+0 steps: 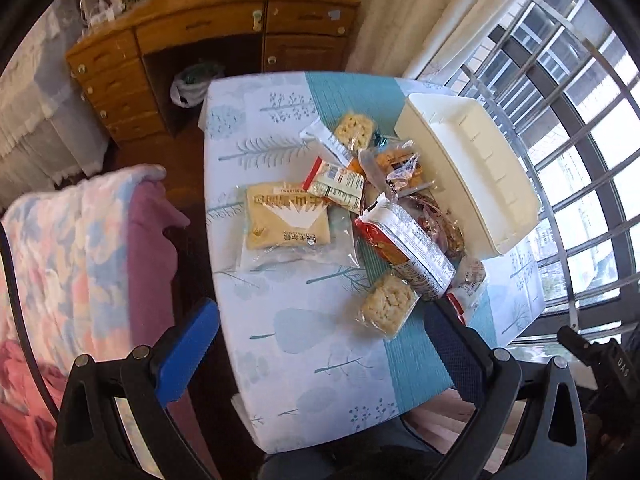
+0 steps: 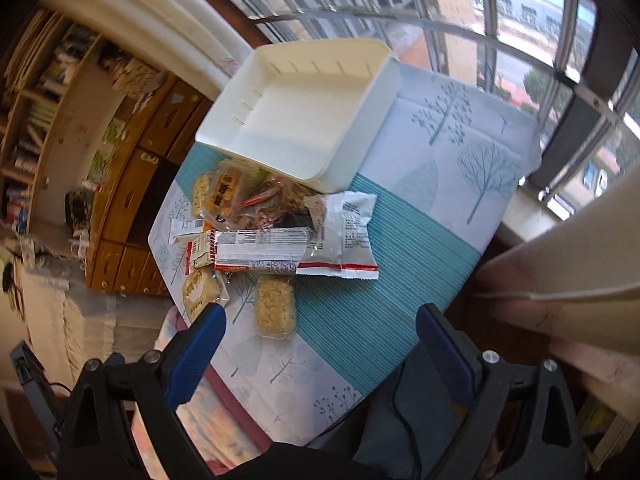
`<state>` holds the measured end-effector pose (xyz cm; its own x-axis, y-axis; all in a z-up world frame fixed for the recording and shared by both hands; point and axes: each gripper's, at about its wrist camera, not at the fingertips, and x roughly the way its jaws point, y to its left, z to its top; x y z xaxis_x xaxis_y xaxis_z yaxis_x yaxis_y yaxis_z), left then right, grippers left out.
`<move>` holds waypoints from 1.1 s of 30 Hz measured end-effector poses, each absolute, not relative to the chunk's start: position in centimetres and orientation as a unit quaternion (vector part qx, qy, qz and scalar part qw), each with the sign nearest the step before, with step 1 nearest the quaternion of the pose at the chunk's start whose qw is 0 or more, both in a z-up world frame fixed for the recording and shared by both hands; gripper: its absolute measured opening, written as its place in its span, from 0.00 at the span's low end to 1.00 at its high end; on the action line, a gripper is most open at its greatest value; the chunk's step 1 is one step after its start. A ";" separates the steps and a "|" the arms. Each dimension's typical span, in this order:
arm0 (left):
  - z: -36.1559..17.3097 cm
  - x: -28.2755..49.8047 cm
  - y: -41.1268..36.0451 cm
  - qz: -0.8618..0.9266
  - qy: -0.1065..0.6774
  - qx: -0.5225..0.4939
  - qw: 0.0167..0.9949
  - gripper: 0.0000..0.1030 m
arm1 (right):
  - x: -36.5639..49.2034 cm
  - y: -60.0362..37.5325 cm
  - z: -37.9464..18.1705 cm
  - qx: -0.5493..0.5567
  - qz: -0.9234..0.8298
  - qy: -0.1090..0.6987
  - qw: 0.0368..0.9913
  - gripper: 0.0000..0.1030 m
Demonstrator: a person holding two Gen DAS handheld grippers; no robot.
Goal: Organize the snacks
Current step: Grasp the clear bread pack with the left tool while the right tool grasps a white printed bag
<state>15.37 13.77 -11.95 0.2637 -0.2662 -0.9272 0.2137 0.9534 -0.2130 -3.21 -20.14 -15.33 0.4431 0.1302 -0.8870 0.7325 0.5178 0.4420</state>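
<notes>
A pile of wrapped snacks (image 1: 384,196) lies on a small table with a tree-print cloth (image 1: 288,344). A rice-cake bar (image 1: 387,305) lies nearest me, a large flat cracker pack (image 1: 286,216) to its left, a red-and-silver bag (image 1: 408,246) in the middle. An empty white bin (image 1: 472,168) stands right of the pile. In the right wrist view the bin (image 2: 304,116) is behind the pile, with the rice-cake bar (image 2: 275,308) and a silver bag (image 2: 344,236) in front. My left gripper (image 1: 324,344) and right gripper (image 2: 320,340) are both open, empty, above the table's near edge.
A wooden desk with drawers (image 1: 208,40) stands beyond the table. A bed with a flowered blanket (image 1: 72,248) is at the left. A barred window (image 1: 568,120) runs along the right, with a curtain (image 2: 580,264) close to the right gripper.
</notes>
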 end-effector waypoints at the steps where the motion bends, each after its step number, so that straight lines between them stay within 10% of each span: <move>1: -12.6 15.8 13.9 -0.150 0.596 -0.032 0.788 0.99 | -3.1 -20.4 -15.8 0.456 -0.210 0.486 0.715 0.94; 33: -33.0 30.3 17.1 -0.038 0.718 -0.214 0.662 0.99 | 5.1 -26.0 -30.7 0.564 -0.200 0.592 0.540 0.79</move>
